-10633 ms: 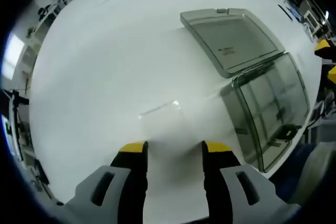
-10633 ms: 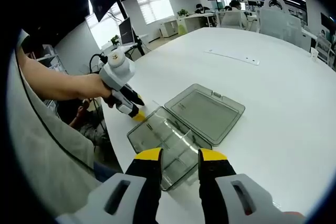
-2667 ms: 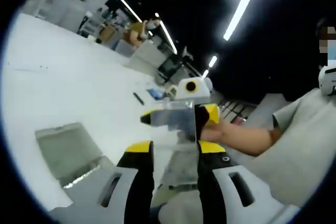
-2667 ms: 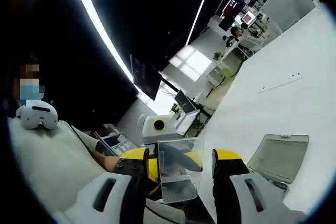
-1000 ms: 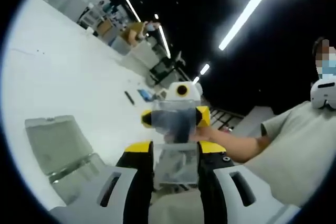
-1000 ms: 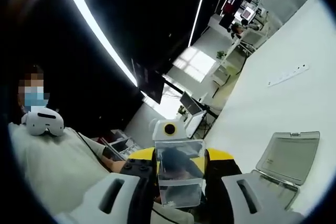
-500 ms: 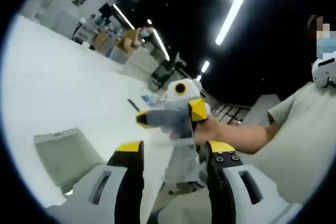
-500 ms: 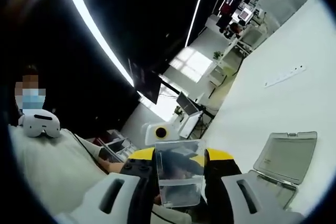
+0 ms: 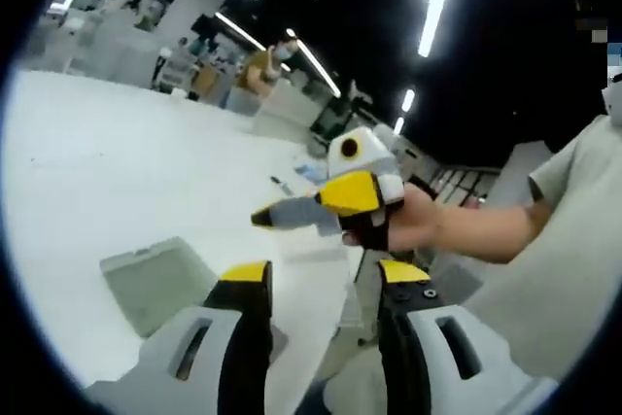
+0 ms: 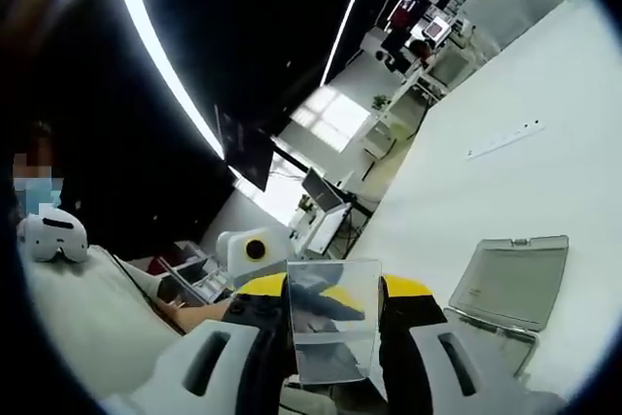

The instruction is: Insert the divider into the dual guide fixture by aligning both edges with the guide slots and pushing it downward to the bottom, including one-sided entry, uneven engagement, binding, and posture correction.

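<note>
The divider is a clear plastic plate standing upright between the yellow-tipped jaws of my right gripper, which is shut on it in mid-air. In the left gripper view, my left gripper is open with nothing gripped between its fingertips. Just beyond it, the right gripper lies sideways in a person's hand. The divider is too faint to make out there. The clear fixture case sits on the white table, with its open lid lying flat, and the lid shows to the left of the left jaw.
A wide white table spreads around the case, with a long thin strip lying farther off. The person's grey sleeve fills the right of the left gripper view. Desks and monitors stand beyond the table.
The left gripper's jaws have spread and let go of the divider. The right gripper keeps its hold. Both cameras have tilted a little.
</note>
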`<state>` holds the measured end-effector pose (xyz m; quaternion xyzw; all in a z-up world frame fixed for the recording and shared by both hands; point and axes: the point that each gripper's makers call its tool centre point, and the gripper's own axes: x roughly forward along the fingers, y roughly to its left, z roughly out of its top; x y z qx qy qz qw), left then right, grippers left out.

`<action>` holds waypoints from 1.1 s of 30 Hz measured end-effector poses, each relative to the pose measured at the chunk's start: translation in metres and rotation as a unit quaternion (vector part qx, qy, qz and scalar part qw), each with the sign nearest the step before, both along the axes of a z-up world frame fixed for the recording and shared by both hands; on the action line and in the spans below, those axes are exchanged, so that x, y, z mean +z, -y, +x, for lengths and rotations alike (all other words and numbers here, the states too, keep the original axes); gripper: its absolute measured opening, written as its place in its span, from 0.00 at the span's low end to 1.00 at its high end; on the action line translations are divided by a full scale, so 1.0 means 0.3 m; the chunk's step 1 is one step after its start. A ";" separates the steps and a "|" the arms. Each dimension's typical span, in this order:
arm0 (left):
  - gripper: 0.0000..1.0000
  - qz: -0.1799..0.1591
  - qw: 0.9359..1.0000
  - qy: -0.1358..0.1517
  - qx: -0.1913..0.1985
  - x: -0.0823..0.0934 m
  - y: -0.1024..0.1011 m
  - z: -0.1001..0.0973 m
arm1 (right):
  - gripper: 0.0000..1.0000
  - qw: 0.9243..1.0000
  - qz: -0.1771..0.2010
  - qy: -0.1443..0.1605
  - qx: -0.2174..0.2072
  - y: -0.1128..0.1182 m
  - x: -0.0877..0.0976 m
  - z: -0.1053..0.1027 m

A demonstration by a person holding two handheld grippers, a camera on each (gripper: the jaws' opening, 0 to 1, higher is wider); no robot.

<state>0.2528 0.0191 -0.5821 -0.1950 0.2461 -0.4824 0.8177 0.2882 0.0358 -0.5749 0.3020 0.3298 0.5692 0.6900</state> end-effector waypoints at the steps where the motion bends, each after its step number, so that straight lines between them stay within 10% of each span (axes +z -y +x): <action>1: 0.38 0.012 1.000 0.004 0.003 -0.005 0.000 0.002 | 0.32 1.000 -0.005 -0.003 -0.005 0.001 -0.007 0.004; 14: 0.27 0.121 0.991 0.013 0.053 -0.079 -0.006 0.028 | 0.31 0.998 -0.035 -0.012 -0.055 0.004 -0.069 0.035; 33: 0.17 0.160 0.982 -0.032 0.100 -0.136 -0.014 0.063 | 0.31 0.991 -0.091 -0.026 -0.097 -0.006 -0.152 0.045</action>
